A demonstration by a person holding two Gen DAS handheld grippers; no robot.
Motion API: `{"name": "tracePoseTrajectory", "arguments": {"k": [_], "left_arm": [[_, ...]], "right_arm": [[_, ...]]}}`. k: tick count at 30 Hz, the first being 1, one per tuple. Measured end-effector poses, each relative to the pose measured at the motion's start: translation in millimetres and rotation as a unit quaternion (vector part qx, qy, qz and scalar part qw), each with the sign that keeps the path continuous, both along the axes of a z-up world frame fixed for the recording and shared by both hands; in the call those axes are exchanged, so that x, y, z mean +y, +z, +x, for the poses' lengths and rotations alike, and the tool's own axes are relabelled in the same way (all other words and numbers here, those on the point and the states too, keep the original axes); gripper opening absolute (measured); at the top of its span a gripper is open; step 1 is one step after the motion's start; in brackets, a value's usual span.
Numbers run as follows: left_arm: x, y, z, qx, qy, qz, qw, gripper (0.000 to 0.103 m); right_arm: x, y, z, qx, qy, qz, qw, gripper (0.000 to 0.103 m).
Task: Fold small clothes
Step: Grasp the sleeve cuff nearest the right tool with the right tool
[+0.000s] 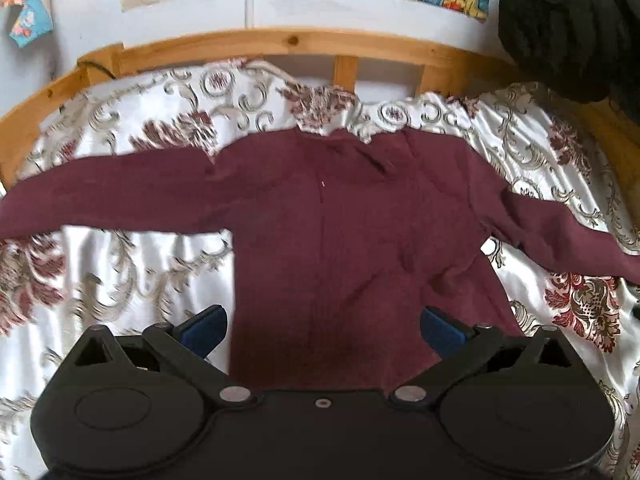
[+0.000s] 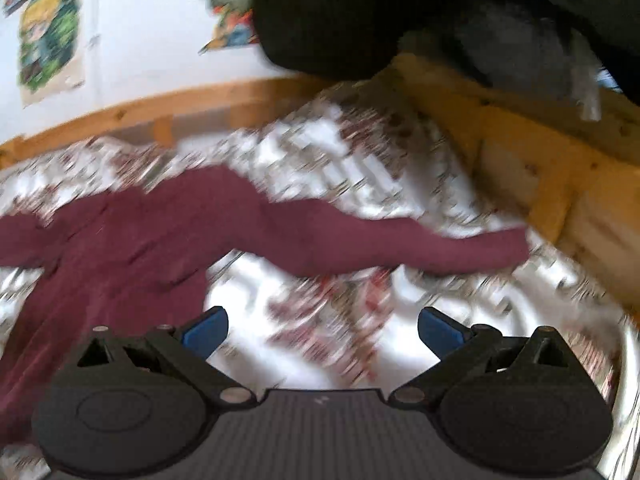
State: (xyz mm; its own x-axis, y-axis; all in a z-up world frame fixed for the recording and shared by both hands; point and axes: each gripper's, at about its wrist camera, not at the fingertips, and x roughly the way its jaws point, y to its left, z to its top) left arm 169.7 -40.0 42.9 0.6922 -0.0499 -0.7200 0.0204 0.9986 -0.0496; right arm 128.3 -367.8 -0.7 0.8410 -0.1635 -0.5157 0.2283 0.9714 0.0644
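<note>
Maroon top [image 1: 340, 216] lies flat on the bedspread [image 1: 132, 280], ahead of your left gripper [image 1: 323, 328] and ahead-left of your right gripper [image 2: 322, 330]. Both spread wide, holding nothing; the right view is blurred.

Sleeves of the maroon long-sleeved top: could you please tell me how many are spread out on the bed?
2. One sleeve stretches left across the patterned white bedspread; the other sleeve angles right toward the wooden bed frame. Neither is folded in yet.
</note>
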Motion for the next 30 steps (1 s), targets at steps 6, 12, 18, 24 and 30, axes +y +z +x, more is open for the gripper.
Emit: {"name": "tracePoseTrajectory", "arguments": {"k": [6, 12, 18, 24, 30], "left_arm": [[-7, -33, 5, 0.000, 0.003, -0.019, 0.9998, 0.102], [-15, -54, 12, -0.006, -0.022, 0.006, 0.9997, 0.102], [-6, -61, 26, -0.002, -0.016, 0.015, 0.9998, 0.102], [15, -62, 25, 0.002, 0.000, -0.001, 1.0000, 0.102], [37, -47, 13, -0.025, 0.014, 0.000, 0.9996, 0.102]], "right_arm": [[-79, -20, 16, -0.054, -0.106, 0.041, 0.992, 0.103], [-145, -42, 42, -0.042, -0.170, 0.097, 0.980, 0.095], [-174, -62, 64, -0.011, -0.172, 0.170, 0.970, 0.040], [-155, -36, 52, -0.062, -0.156, 0.117, 0.979, 0.015], [-109, 28, 33, -0.150, -0.121, 0.037, 0.981, 0.009]]}}
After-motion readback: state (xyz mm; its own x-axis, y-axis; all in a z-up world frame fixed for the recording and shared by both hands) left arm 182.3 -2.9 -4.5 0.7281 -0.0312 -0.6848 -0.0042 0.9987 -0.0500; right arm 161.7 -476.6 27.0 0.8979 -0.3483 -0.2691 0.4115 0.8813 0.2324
